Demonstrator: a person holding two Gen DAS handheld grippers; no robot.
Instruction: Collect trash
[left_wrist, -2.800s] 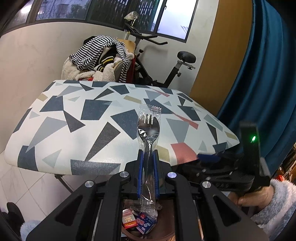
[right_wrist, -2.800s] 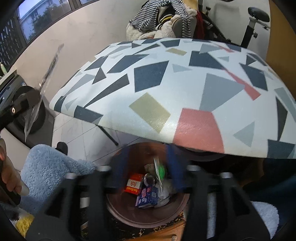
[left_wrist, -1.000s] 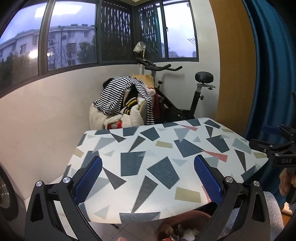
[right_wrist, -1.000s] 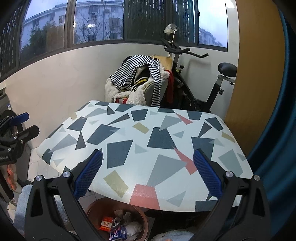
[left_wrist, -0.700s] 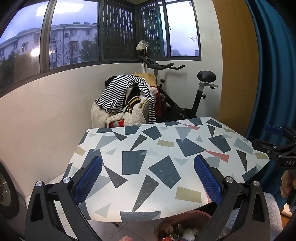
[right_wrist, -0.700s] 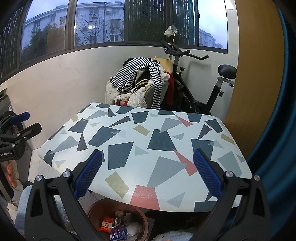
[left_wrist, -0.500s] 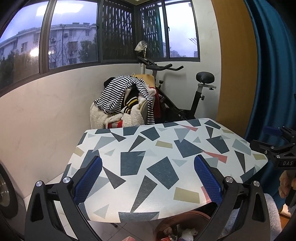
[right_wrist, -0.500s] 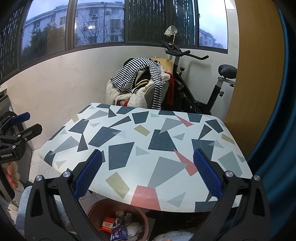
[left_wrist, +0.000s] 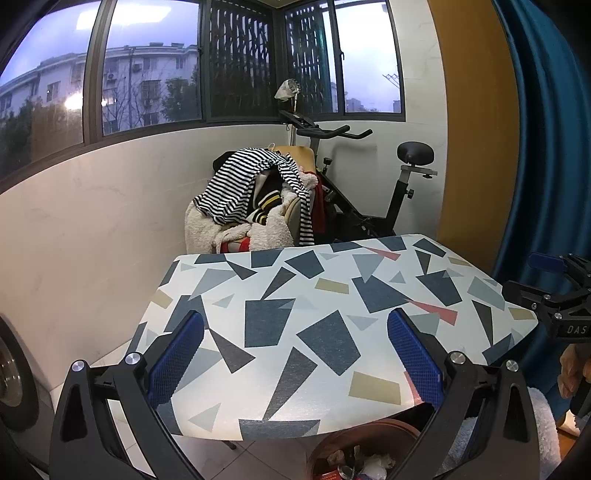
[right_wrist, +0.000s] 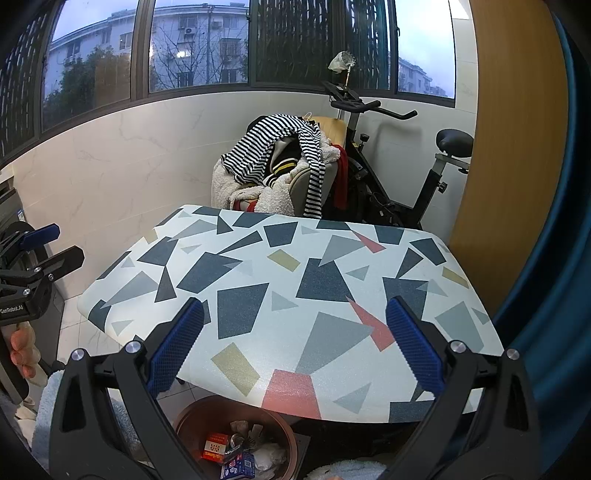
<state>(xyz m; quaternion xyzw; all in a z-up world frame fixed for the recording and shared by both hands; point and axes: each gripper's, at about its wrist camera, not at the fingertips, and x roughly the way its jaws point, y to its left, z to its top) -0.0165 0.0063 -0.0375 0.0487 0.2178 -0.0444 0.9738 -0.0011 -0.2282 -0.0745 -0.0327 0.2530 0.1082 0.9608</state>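
Both tools (left (left_wrist: 295, 354), right (right_wrist: 295, 349)) gaping, empty; trash in bin (right_wrist: 195, 415).

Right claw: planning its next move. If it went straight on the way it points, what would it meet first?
Most likely the patterned tabletop, seen directly between the open right claw's fingers; nothing stands on it. Depth is unclear, so it might pass just above.

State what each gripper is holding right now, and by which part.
Nothing is held. The left gripper has its jaws spread wide with only the table showing between them; the right gripper is likewise open and empty.
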